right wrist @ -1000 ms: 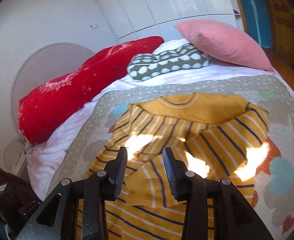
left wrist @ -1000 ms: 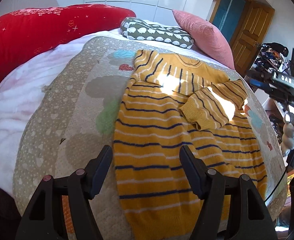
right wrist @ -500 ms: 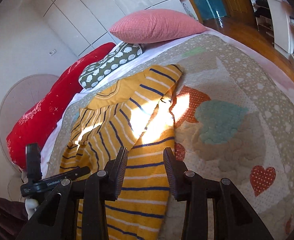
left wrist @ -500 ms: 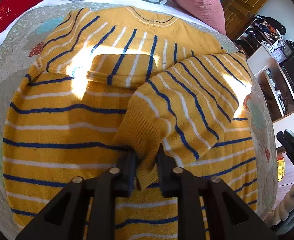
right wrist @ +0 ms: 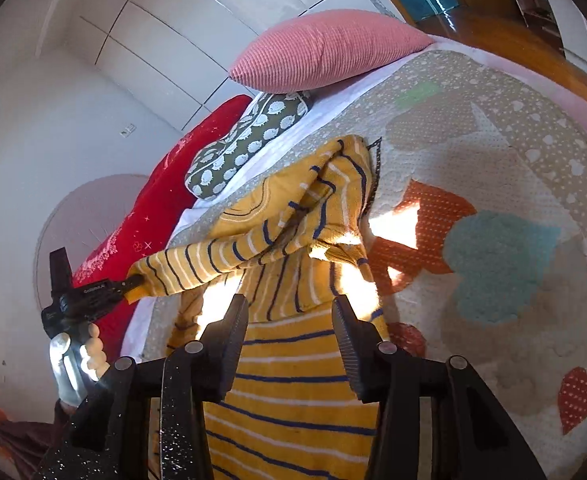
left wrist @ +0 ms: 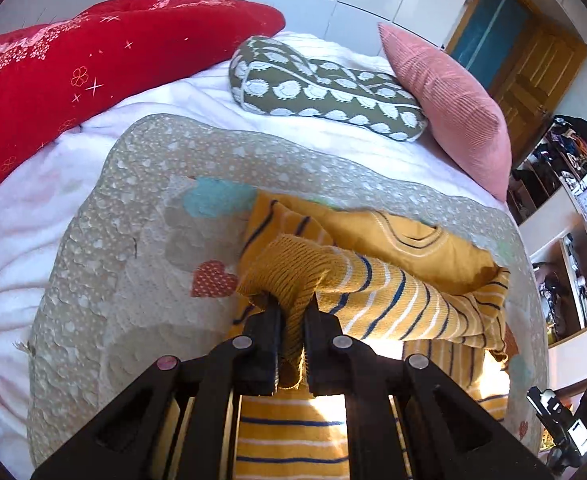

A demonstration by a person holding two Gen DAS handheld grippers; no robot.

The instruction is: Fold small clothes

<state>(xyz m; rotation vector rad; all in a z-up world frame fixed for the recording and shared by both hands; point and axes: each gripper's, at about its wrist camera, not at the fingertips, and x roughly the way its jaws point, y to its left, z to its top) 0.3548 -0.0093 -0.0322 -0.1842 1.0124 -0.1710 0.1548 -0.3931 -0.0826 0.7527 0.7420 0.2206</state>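
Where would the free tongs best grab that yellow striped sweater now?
Probably the lower side edge of the sweater, coming in from the quilt side. That edge lies flat and thin on the bed, right under the open right tongs. The left tongs already pinch the sleeve cuff and hold it lifted.

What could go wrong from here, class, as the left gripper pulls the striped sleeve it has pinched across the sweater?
1. The left gripper pinches only the sleeve cuff; the knit may slip free.
2. The taut sleeve is lifting the shoulder, so the yellow sweater may bunch or drag along the quilt.
3. The right gripper, jaws just widened, hovers open and pins nothing down, so the body may shift.
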